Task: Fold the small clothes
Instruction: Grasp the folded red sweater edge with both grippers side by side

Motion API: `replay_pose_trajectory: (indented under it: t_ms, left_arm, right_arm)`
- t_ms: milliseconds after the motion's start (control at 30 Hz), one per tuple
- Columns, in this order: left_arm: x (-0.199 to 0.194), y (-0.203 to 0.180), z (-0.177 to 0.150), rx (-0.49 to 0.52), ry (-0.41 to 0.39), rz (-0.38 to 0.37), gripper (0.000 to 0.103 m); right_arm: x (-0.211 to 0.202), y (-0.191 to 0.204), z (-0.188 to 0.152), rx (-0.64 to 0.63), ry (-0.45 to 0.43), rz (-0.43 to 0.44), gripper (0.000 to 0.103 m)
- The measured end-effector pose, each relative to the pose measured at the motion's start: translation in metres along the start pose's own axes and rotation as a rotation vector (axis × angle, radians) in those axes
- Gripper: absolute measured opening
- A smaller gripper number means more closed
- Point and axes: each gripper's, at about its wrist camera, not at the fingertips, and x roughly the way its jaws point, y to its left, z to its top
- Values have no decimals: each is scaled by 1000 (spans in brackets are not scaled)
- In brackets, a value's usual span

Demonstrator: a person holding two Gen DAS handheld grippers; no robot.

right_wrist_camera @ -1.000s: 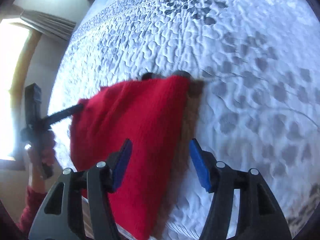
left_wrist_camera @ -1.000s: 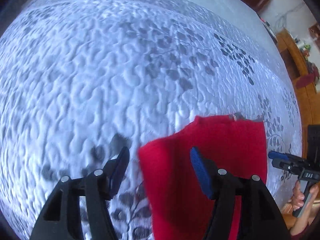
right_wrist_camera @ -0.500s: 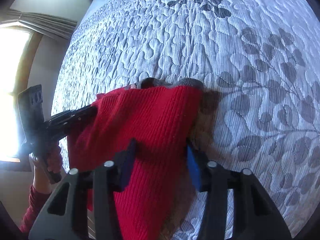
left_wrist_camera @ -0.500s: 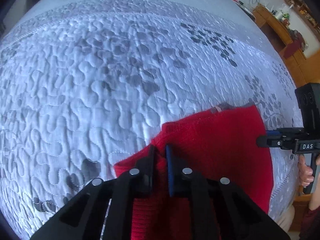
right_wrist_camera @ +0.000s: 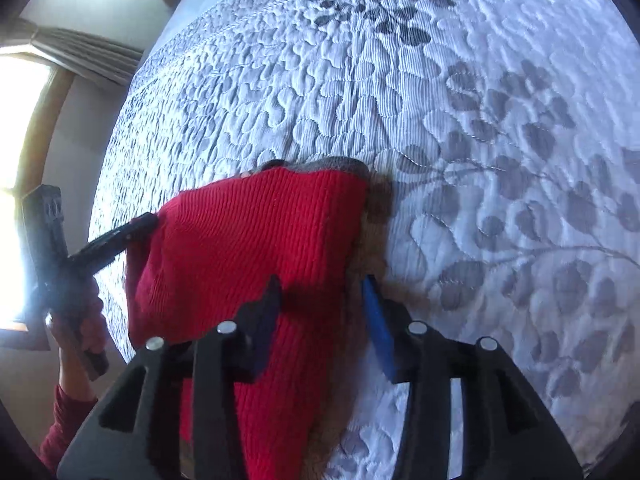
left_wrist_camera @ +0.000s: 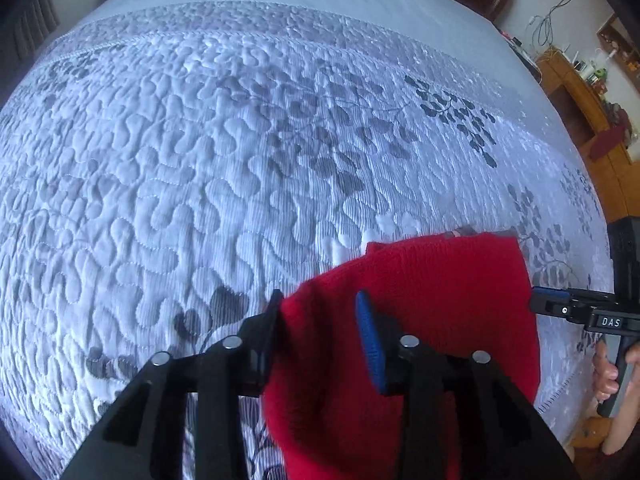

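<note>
**Red knit garment on the quilted bed, both hand-held grippers parted over it**

A red ribbed knit garment [left_wrist_camera: 432, 320] lies on a bed [left_wrist_camera: 200, 160] covered with a pale quilted spread printed with grey leaves. It sits near the edge of the bed closest to the person, and a strip of grey fabric [right_wrist_camera: 332, 164] shows along its far edge in the right wrist view.

The left hand-held gripper [left_wrist_camera: 318, 332] hovers at the garment's left edge. Its jaws have just been opening and now stand apart, with a raised ridge of the red knit between them; the left finger sits right at that ridge, though blur makes it hard to say whether it touches, and the blue pad [left_wrist_camera: 370, 340] stands clear.

The right hand-held gripper [right_wrist_camera: 324, 320] is at the garment's right side. Its jaws have also just been opening and stand apart, the red knit's right border lying between them without the pads pressing on it.

Each wrist view shows the other gripper at the garment's opposite side, held by a hand [right_wrist_camera: 86, 328] with a red sleeve [right_wrist_camera: 64, 420].
</note>
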Motion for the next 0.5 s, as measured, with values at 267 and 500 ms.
replay_pose_trajectory:
  t_ms: [267,500]
  left_arm:
    - [-28,2,-93,-46,96,-37,61]
    - [-22,-18,-165,-41,147,-73,60]
  right_arm:
    - [-16,30,-89,-56,50,15,57]
    - [11,38,-160,-6,142,68,57]
